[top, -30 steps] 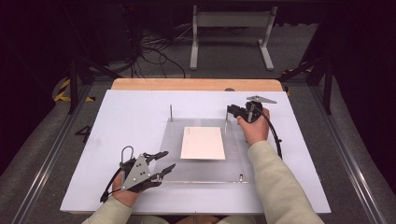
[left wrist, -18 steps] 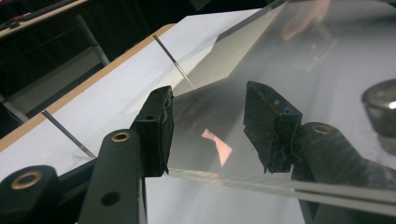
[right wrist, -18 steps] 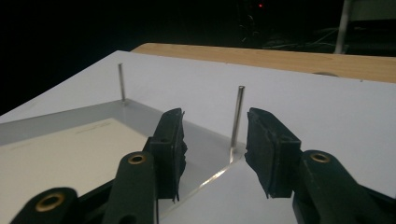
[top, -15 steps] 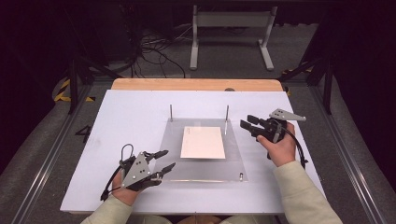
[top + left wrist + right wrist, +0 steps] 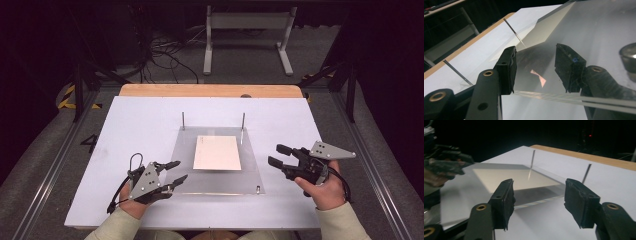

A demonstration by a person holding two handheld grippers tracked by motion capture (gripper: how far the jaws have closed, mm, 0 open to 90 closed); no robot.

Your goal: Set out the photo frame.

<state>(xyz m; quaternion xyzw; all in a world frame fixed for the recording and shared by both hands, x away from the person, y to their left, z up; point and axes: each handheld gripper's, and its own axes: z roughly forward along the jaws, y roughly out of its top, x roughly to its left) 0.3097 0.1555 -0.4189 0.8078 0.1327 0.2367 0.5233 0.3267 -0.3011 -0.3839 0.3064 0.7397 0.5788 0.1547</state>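
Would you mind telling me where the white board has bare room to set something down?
The white board is bare left of the clear plate, between it and the wooden edge, and along its right side beyond the right gripper. The near corners are crowded by the left gripper and both hands.

Clear acrylic plate [image 5: 217, 172] lies flat at table centre; pale card [image 5: 217, 152] beneath; 2 thin pins [image 5: 243, 121] upright at far corners.

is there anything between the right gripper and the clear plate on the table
Nothing visible. The right gripper, jaws open and empty, sits off the right edge of the clear plate with bare white table between them. The two upright pins stand farther back.
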